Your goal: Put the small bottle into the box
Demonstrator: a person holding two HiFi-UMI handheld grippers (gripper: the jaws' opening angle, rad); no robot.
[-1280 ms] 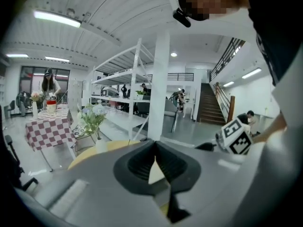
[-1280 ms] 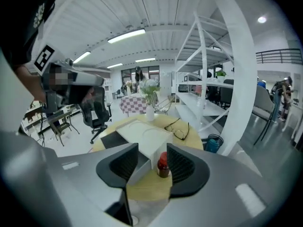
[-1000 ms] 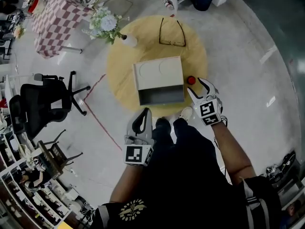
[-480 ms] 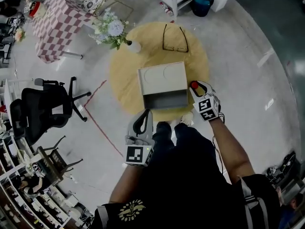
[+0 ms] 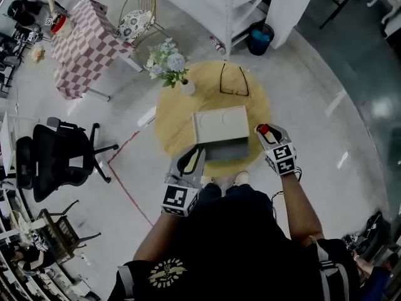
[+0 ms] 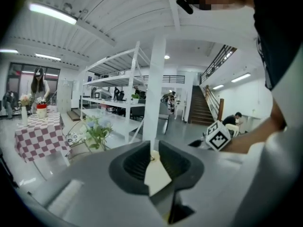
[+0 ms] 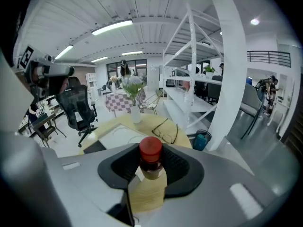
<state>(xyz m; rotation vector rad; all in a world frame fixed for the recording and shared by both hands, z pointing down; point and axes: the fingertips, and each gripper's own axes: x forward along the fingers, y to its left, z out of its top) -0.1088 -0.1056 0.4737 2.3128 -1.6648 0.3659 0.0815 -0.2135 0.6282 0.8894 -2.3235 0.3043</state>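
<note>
A small bottle (image 5: pixel 262 129) with a red cap (image 7: pixel 150 147) sits upright between the jaws of my right gripper (image 5: pixel 267 132), which is shut on it. Those jaws have just been closing round the bottle (image 7: pixel 151 167). They hold it off the round yellow table (image 5: pixel 182 115), just right of the box (image 5: pixel 219 123). The box is white, with its lid laid back and its grey inside (image 5: pixel 224 149) facing me; the right gripper view has it low on the left (image 7: pixel 118 137). My left gripper (image 5: pixel 195 151) hovers at the box's near left corner, jaws together and empty (image 6: pixel 152 151).
Black glasses (image 5: pixel 234 80) lie on the table beyond the box. A white vase of flowers (image 5: pixel 170 64) stands at its far left rim. An office chair (image 5: pixel 50 158), a checkered table (image 5: pixel 91 39), a blue bin (image 5: pixel 259 39) and white shelving (image 7: pixel 208 65) ring the table.
My right gripper stood open beside the bottle on the table, closed on it and lifted it. My left gripper rose toward the box's near edge.
</note>
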